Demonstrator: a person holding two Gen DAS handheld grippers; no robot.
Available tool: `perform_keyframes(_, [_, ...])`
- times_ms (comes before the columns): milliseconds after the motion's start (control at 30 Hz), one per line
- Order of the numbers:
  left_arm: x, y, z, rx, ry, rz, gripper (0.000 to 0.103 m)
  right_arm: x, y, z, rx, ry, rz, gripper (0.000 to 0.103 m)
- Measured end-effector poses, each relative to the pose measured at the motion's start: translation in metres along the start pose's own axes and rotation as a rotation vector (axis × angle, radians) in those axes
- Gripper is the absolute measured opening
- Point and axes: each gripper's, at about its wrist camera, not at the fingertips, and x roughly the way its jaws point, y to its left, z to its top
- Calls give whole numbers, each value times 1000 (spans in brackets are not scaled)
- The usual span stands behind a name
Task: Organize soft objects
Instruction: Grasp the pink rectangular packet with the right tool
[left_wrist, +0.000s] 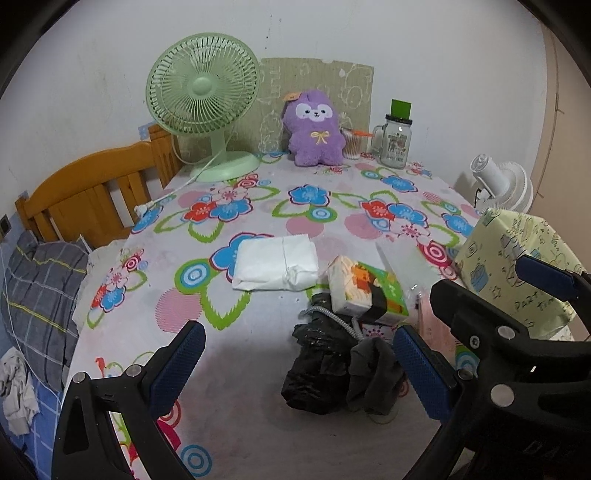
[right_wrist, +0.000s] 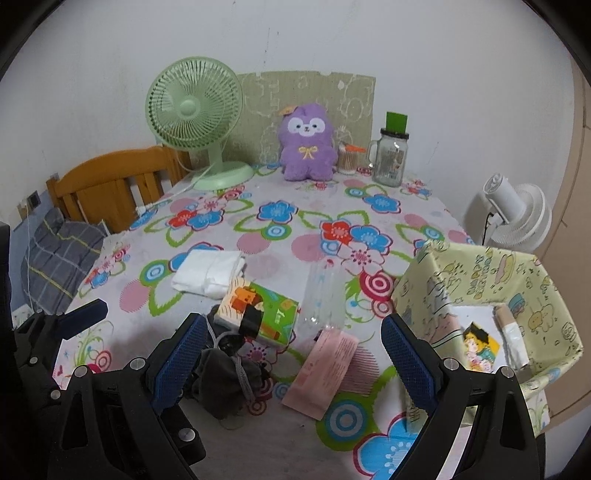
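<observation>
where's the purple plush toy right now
The purple plush toy sits upright at the table's far edge against the wall, between the green desk fan and the glass mason jar.

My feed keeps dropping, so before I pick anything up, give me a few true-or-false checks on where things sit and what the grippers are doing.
1. Both grippers are open and hold nothing. True: the left gripper and right gripper show wide gaps with nothing between the pads.
2. The purple plush toy lies inside the yellow patterned box. False: it sits upright at the far edge of the table, by the wall.
3. The green desk fan stands left of the plush toy. True.
4. The tissue pack rests partly on the dark cloth heap. True: its near end overlaps the heap.
5. The white folded packet is stacked on the pink comb packet. False: they lie apart on the floral tablecloth.
</observation>
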Motion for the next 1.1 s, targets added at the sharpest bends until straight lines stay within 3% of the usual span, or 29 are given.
perform_keyframes(500, [23, -5, -9, 17, 33, -18, 103, 38, -9, -17, 63, 106, -17, 90])
perform_keyframes(867, [23, -8, -9, 30, 24, 3, 102, 46, -20, -22, 119, 139, -20, 84])
perform_keyframes(1100, [3, -19, -9, 46, -19, 19, 100, 30, -22, -21, 124, 107, -8, 84])
